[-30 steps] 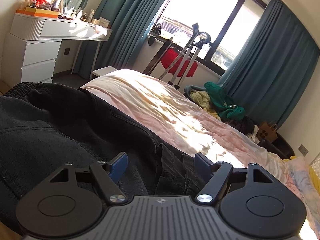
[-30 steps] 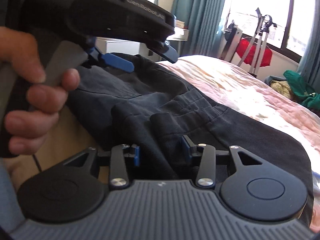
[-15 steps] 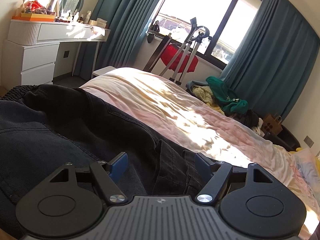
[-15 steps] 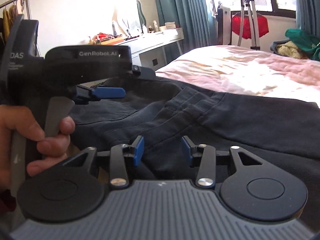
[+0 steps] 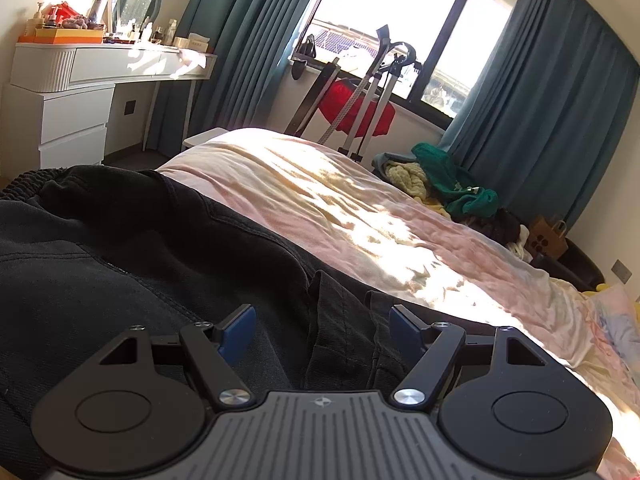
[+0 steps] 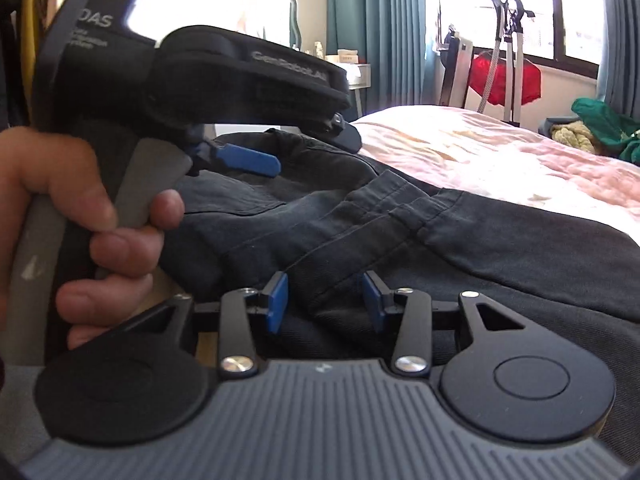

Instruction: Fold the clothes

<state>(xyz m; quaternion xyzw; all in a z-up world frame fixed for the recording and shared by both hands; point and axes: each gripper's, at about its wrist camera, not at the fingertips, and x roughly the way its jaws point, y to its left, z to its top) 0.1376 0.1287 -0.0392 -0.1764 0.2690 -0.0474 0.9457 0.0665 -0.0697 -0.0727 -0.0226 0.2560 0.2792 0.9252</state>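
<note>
A pair of black trousers lies spread on the near end of the bed, its elastic waistband at the far left. It also shows in the right wrist view. My left gripper is open, low over the cloth, with a fold of black fabric between its blue pads but not pinched. My right gripper is open, just above a seamed edge of the trousers. The left gripper, held in a hand, shows in the right wrist view at the left, above the trousers.
A white dressing table with a mirror stands at the far left. A metal stand with a red cloth is by the window. A heap of green and yellow clothes lies beyond the bed, with a paper bag.
The right gripper has opened a little wider and swung so the left gripper looms closer at its left. The left gripper has barely moved and stays open.
</note>
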